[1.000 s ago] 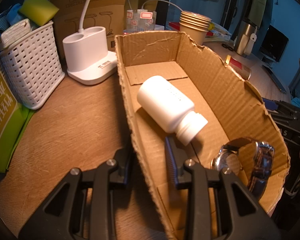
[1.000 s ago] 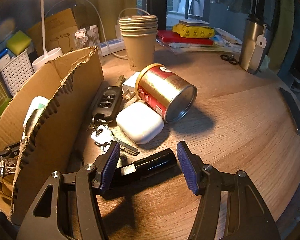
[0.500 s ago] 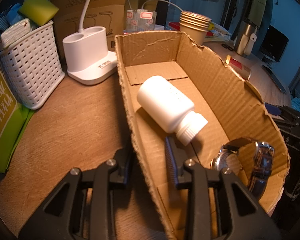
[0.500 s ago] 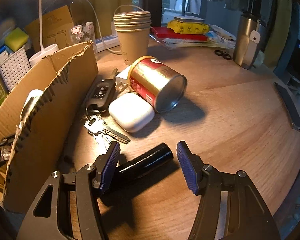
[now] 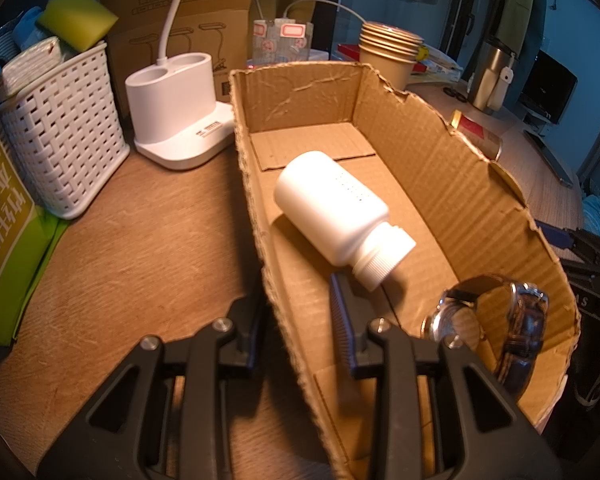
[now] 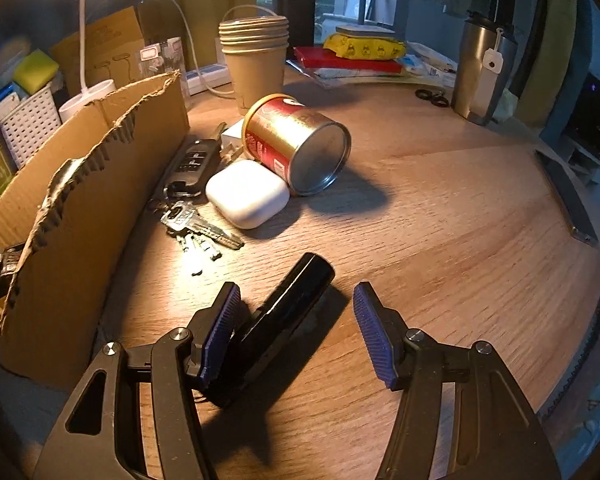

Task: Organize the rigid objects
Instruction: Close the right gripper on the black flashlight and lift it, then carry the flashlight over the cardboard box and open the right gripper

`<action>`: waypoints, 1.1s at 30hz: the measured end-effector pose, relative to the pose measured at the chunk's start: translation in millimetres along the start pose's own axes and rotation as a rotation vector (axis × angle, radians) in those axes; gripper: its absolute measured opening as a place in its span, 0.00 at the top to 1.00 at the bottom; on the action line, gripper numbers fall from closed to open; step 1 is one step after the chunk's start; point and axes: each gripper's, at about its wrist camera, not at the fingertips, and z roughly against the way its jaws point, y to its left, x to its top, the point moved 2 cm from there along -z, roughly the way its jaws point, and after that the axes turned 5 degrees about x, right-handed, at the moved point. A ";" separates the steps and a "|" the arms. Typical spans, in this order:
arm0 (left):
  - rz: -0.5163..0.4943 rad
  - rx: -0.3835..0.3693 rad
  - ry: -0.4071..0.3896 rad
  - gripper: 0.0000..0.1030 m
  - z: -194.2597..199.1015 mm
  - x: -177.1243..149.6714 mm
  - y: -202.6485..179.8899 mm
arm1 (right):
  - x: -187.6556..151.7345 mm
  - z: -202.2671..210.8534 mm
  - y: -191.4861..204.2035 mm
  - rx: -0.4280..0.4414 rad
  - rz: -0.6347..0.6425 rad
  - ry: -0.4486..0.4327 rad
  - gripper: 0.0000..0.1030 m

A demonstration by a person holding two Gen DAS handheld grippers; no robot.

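My left gripper (image 5: 296,292) is shut on the near left wall of the torn cardboard box (image 5: 440,168), one finger outside and one inside. In the box lie a white bottle (image 5: 332,208) on its side and a wristwatch (image 5: 520,328) at the near right corner. My right gripper (image 6: 296,300) stands open over the table just right of the box (image 6: 80,220). A black cylinder (image 6: 284,312) lies slantwise between its fingers, close against the left pad (image 6: 224,320) and apart from the right one. Beyond it lie keys (image 6: 196,224), a key fob (image 6: 192,160), a white case (image 6: 248,194) and a red-gold can (image 6: 300,144) on its side.
A stack of paper cups (image 6: 254,60) and a steel tumbler (image 6: 480,68) stand at the back. Left of the box are a white lamp base (image 5: 176,108), a white basket (image 5: 60,132) and a green package (image 5: 0,216). Bare wood stretches to the right of the can.
My right gripper has shifted over the table, and the black cylinder has swung from lying crosswise to pointing away between the fingers. The left gripper and box have not moved.
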 end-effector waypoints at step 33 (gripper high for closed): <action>0.000 -0.001 0.000 0.69 -0.3 0.2 0.6 | 16.0 44.8 25.4 0.132 0.073 -0.157 0.79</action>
